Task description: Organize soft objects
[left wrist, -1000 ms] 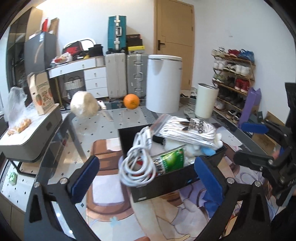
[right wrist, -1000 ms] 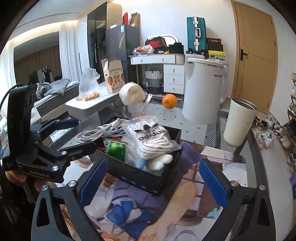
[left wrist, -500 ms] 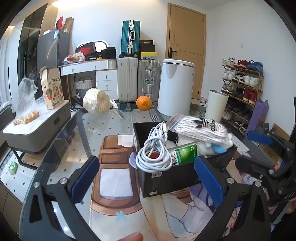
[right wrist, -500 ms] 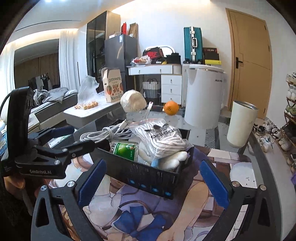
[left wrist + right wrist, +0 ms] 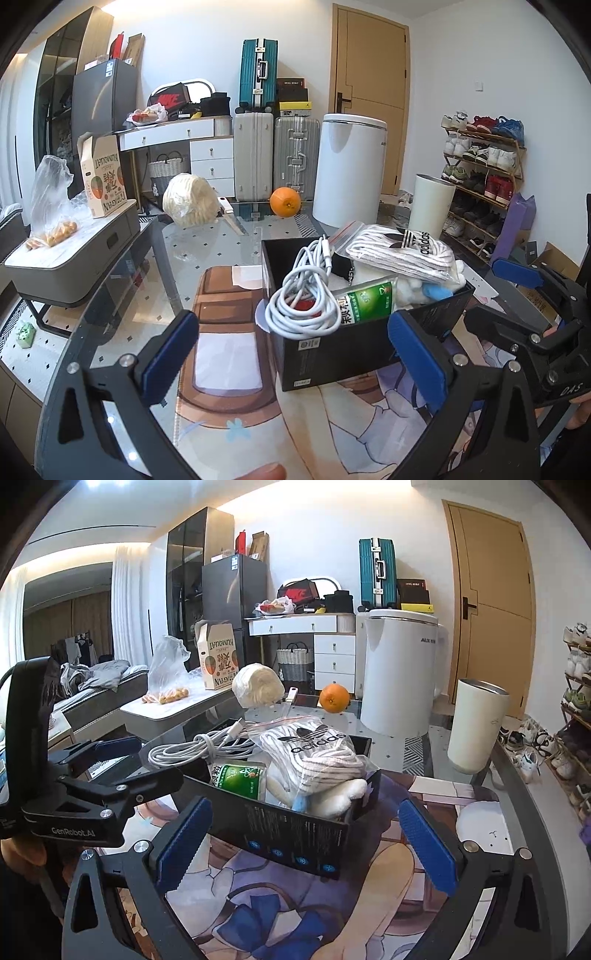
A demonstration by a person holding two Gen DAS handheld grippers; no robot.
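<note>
A black box (image 5: 351,343) (image 5: 295,830) stands on the printed mat on the glass table. It holds a coiled white cable (image 5: 303,299) (image 5: 199,747), a bagged pair of striped Adidas socks (image 5: 402,251) (image 5: 314,753), a green packet (image 5: 369,301) (image 5: 243,777) and a white plush item (image 5: 340,794). My left gripper (image 5: 295,354) is open and empty, near the box's near-left side. My right gripper (image 5: 306,845) is open and empty in front of the box's other side. Each gripper shows in the other's view.
A wrapped white ball (image 5: 190,205), a knife (image 5: 232,218) and an orange (image 5: 285,202) lie at the table's far side. A white bin (image 5: 351,170) and a cream tumbler (image 5: 430,205) stand beyond the box. A grey case (image 5: 74,254) with bagged fruit is at left.
Both grippers have pulled back and risen a little from the box; both stay open. The box's contents have not moved.
</note>
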